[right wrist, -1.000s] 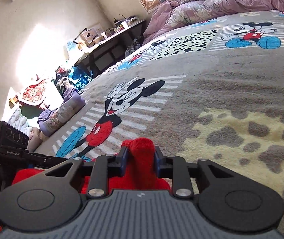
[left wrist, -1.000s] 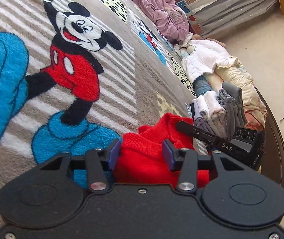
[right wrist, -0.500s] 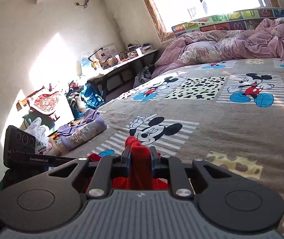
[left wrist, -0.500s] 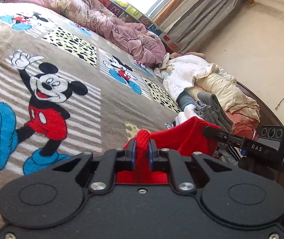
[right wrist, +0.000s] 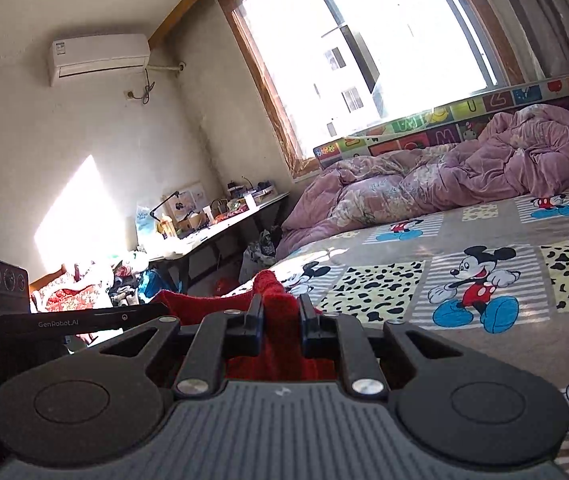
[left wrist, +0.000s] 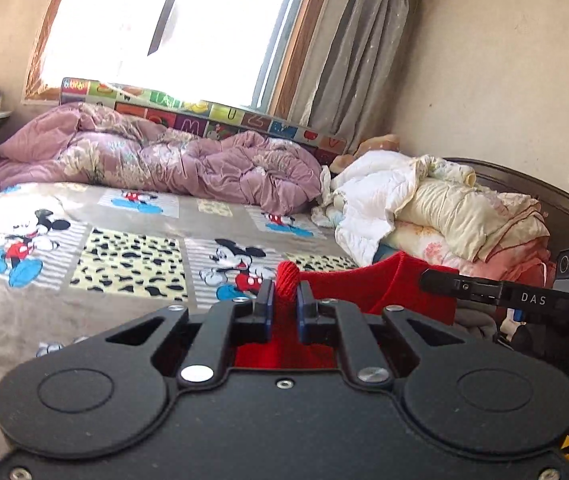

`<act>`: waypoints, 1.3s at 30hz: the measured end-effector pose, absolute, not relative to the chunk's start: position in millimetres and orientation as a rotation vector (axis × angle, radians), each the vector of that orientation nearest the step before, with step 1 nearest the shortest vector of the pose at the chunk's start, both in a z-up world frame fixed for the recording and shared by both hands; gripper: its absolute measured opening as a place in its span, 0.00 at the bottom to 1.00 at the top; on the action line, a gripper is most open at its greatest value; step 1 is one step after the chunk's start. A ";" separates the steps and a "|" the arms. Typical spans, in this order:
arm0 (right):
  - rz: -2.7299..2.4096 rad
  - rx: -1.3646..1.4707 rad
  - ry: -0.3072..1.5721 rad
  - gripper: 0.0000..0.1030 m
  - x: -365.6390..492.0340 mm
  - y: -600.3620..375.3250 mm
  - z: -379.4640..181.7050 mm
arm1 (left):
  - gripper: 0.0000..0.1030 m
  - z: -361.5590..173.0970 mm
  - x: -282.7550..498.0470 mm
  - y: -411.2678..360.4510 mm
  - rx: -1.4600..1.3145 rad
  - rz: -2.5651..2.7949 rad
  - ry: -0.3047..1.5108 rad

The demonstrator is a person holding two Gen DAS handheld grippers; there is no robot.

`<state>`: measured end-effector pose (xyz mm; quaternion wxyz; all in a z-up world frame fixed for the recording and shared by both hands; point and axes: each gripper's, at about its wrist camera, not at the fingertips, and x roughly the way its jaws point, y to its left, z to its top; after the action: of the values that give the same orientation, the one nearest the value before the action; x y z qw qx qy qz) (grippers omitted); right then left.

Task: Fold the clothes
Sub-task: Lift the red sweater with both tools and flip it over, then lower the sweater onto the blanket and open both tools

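Observation:
A red knit sweater (left wrist: 396, 280) hangs stretched between my two grippers, lifted above the bed. My left gripper (left wrist: 283, 300) is shut on one bunched edge of it. My right gripper (right wrist: 280, 314) is shut on another edge of the sweater (right wrist: 200, 306). The right gripper's body also shows at the right of the left wrist view (left wrist: 524, 300), and the left gripper's body shows at the left of the right wrist view (right wrist: 44, 320). Most of the sweater's lower part is hidden behind the gripper bodies.
The bed carries a Mickey Mouse blanket (left wrist: 124, 260). A pink quilt (left wrist: 156, 160) lies bunched under the window. A heap of white and cream bedding (left wrist: 436, 208) sits by the dark headboard (left wrist: 544, 192). A cluttered desk (right wrist: 212, 220) stands along the left wall.
My left gripper closed on the sweater's edge. Both grippers then rose and tilted up, lifting the sweater off the blanket; the views swung from the bed surface to the window.

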<state>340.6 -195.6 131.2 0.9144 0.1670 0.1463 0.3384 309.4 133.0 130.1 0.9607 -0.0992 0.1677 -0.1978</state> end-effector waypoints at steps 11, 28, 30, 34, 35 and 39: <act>0.718 0.337 0.305 0.17 298.5 -200.4 95.3 | 0.08 94.6 251.7 120.3 -0.072 -0.405 0.292; 0.651 0.417 0.564 0.17 111.7 -180.3 -92.1 | 0.08 -60.2 102.9 68.6 0.012 -0.408 0.538; 0.633 0.424 0.578 0.17 104.2 -186.4 -96.1 | 0.08 -65.8 91.1 72.0 -0.004 -0.399 0.553; 0.623 0.414 0.633 0.18 84.1 -187.6 -105.2 | 0.08 -78.5 66.5 79.0 -0.011 -0.387 0.605; 0.619 0.400 0.647 0.18 78.8 -187.3 -106.7 | 0.09 -81.9 60.2 82.1 -0.014 -0.382 0.621; 0.612 0.430 0.649 0.25 57.4 -200.0 -104.9 | 0.26 -83.6 32.3 97.7 -0.081 -0.401 0.676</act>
<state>57.4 -200.0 -104.9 0.8798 0.2064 0.3115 0.2937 32.2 97.7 -83.6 0.9229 -0.0395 0.3295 -0.1951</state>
